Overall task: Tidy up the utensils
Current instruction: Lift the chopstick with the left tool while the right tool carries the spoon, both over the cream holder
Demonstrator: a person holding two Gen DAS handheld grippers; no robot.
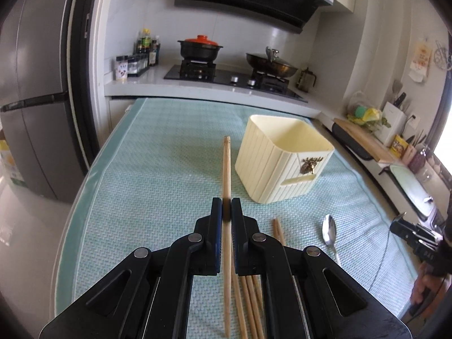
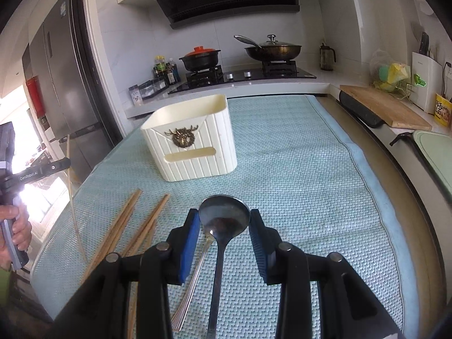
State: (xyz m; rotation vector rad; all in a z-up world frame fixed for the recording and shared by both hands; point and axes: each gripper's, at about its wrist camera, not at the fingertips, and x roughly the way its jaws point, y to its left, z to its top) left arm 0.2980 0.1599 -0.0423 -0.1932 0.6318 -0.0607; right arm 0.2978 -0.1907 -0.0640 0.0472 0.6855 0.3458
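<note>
While left gripper (image 1: 226, 206) pinched one chopstick (image 1: 226, 163) between pressed-together fingers (image 1: 216, 212), lifted above desk (image 1: 158, 152), right gripper (image 2: 224, 220) clamped one dark ladle (image 2: 224, 214) by bowl, fingers (image 2: 189, 234) partly spread around it. One cream holder (image 2: 195, 144) stood mid-desk. About four chopsticks (image 2: 132, 223) lay loose on mat; one silver spoon (image 1: 329, 230) beside them, under ladle.

Left gripper (image 1: 226, 206), right gripper (image 2: 224, 226): black linkages, silver rivets, blue-padded jaws.
</note>
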